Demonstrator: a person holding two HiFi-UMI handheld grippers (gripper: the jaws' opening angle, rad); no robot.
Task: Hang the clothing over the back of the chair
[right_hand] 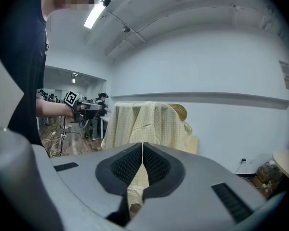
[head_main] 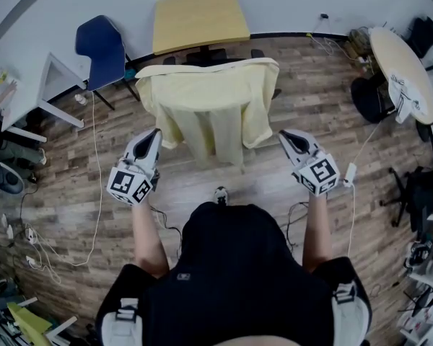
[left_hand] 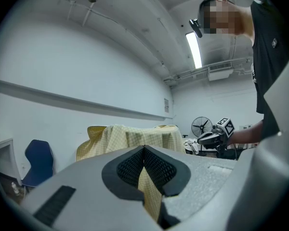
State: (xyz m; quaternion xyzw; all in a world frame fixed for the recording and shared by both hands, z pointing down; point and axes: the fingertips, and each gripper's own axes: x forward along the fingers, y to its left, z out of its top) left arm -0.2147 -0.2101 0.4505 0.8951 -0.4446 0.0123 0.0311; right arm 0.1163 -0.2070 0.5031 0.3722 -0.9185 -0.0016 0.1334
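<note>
Though empty, left tongs [head_main: 156,132], right tongs [head_main: 283,135] are closed.

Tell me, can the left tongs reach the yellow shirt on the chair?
Probably yes. The left tongs point toward the yellow shirt, near its hanging edge, with only bare wooden floor between them. They are shut and empty, so they would have to open to grab it.
</note>
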